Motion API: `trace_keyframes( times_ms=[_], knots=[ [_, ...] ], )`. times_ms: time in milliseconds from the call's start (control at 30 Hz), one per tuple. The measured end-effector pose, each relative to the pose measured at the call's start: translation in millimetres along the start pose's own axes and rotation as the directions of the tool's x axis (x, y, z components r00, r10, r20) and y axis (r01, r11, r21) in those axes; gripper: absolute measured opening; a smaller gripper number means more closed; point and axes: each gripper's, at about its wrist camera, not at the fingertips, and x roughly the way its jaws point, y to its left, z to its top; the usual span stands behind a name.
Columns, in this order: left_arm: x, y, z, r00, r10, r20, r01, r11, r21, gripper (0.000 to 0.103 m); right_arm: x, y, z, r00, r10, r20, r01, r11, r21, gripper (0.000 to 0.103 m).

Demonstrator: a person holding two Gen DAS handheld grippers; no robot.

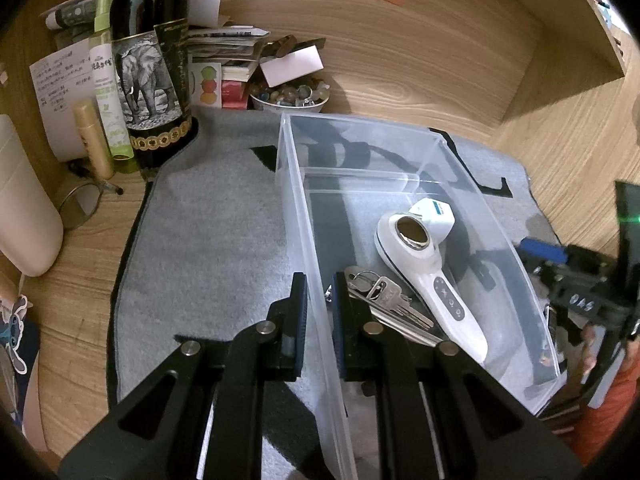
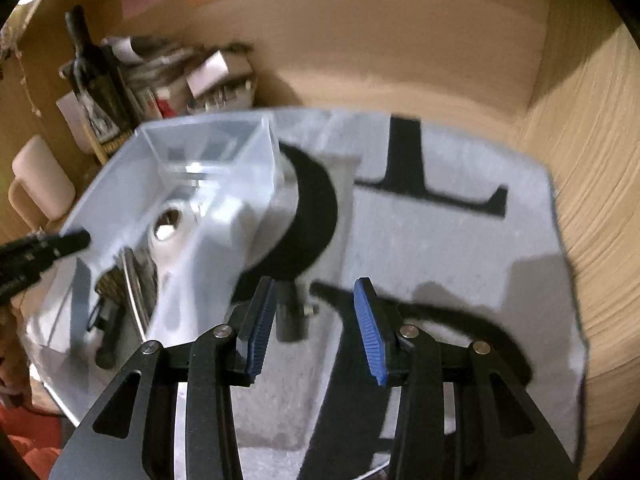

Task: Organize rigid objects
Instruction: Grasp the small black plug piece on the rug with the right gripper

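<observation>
Left hand-held gripper: jaws drawn in narrow, clamped on near left wall of clear plastic bin, one pad outside the wall, one inside. Pts steeply down.

Bin sits on grey felt mat w/ black markings, mat on wooden desk. Bin has a clear divider across its far part.

Inside bin, just right of left gripper's inner pad: bunch of keys on a ring, lying flat on the bottom. Right of keys & touching them: white handheld device w/ round metal head, handle toward the gripper. Small white boxy item at the device's head end, far side.

Right hand-held gripper: jaws partly apart, blue pads clear, nothing gripped. Picture is motion-blurred. Between & just beyond its fingertips: small dark cylindrical obj on the mat, not touched by either pad; can't tell what it is. Bin lies left of this gripper, w/ the left gripper's tip on its far-left wall.

Far left of left gripper, off the mat: dark bottle w/ elephant label, green spray bottle, gold tube, stack of papers, bowl of marbles. Cream-coloured mug or jug at far left edge. Orange notes on the back wall.
</observation>
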Motion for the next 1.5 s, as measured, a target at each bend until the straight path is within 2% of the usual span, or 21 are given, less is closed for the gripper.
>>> trace_keyframes(
  times_ms=[333,467,533,600,733,867,1133,1500],
  knots=[
    [0,0,0,1.0,0.001,-0.001,-0.001,1.0,0.001,0.011,32,4,-10,0.995,0.026,-0.096,-0.029,0.999,-0.033,0.037],
    [0,0,0,1.0,0.0,-0.001,0.0,1.0,0.0,0.011,39,9,-11,0.995,0.011,-0.095,-0.017,0.998,-0.055,0.037],
    [0,1,1,1.0,0.0,-0.001,0.0,1.0,0.0,0.011,40,10,-11,0.996,0.004,-0.09,-0.01,0.998,-0.06,0.034],
    [-1,0,0,1.0,-0.002,-0.001,0.002,1.0,-0.001,0.011,41,10,-10,0.996,-0.003,-0.09,-0.002,0.998,-0.063,0.024],
    [0,0,1,1.0,0.001,-0.001,-0.001,1.0,-0.001,0.011,36,9,-11,0.996,0.007,-0.084,-0.011,0.999,-0.052,0.024],
    [0,0,1,1.0,0.001,-0.001,-0.001,1.0,-0.001,0.011,27,10,-9,0.998,0.003,-0.061,-0.006,0.999,-0.048,0.024],
    [0,0,0,1.0,0.001,-0.001,-0.001,1.0,-0.001,0.011,-6,14,6,0.999,-0.002,0.048,0.005,0.998,-0.055,0.024],
    [0,0,1,1.0,-0.001,-0.001,0.001,1.0,-0.001,0.011,-49,43,29,0.979,0.051,0.197,-0.028,0.993,-0.118,0.024]
  ],
)
